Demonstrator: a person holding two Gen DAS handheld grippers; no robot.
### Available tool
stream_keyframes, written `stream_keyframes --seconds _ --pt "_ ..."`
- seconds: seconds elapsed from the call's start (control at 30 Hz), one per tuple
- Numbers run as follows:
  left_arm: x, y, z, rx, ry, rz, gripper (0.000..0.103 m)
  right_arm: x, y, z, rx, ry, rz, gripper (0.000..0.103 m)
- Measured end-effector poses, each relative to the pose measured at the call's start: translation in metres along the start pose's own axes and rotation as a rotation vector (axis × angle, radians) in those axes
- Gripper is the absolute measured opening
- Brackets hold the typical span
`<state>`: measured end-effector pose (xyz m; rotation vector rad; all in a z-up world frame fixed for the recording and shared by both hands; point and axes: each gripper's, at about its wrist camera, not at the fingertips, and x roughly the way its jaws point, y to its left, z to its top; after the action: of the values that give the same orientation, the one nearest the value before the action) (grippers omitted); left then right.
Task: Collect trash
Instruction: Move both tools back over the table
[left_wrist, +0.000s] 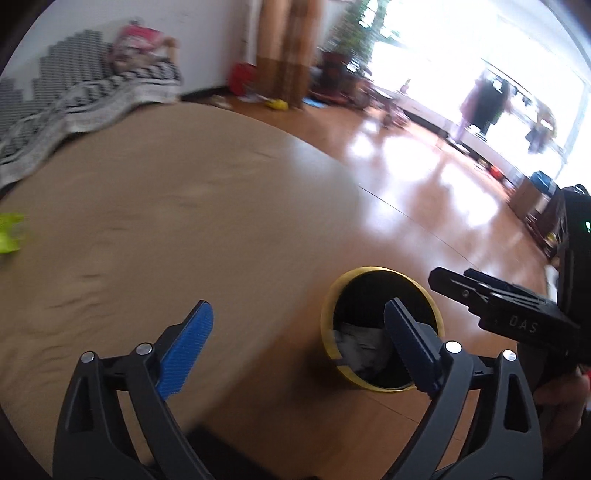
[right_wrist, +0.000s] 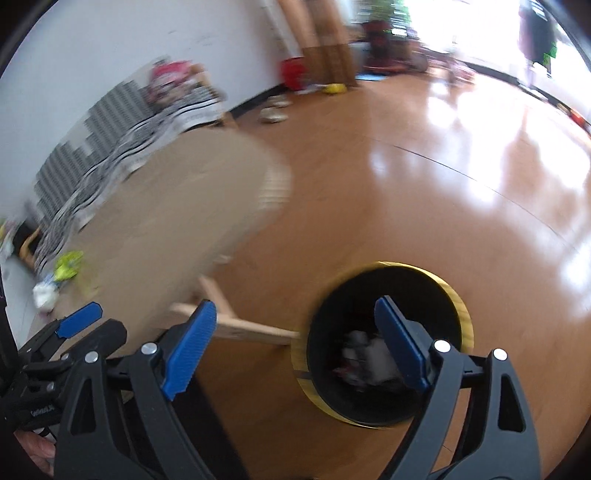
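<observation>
**Trash left on the tan surface, both tools empty over the bin**

Trash (right_wrist: 68, 267), a yellow-green wrapper beside white scraps, lies at the left edge of the right wrist view. Left gripper (left_wrist: 297, 326) and right gripper (right_wrist: 295, 328) both stand spread, holding nothing, angled down over the yellow-rimmed bin (right_wrist: 463, 314). Risk: the blur suggests fast swings, which could knock the bin.

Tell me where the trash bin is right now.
The yellow-rimmed bin stands on the wooden floor beside the brown table, low and right of centre in both wrist views.
</observation>
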<state>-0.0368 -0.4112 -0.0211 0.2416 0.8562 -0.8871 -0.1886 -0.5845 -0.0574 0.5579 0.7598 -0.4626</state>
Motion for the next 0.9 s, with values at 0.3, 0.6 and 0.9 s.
stream_keyframes --seconds 0.3,0.6,0.9 --pt "-0.110 0.192 -0.031 -0.183 -0.096 0.304 0.092 0.037 0.225 0.020 -0.339 0.025 0.231 0.085" --pt "-0.168 0.368 -0.073 -0.238 -0.085 0.617 0.092 0.095 0.378 0.014 -0.506 0.124 0.350 0.085" --pt "-0.113 0.435 -0.052 -0.098 0.014 0.543 0.092 0.141 0.420 0.029 -0.567 0.133 0.295 0.087"
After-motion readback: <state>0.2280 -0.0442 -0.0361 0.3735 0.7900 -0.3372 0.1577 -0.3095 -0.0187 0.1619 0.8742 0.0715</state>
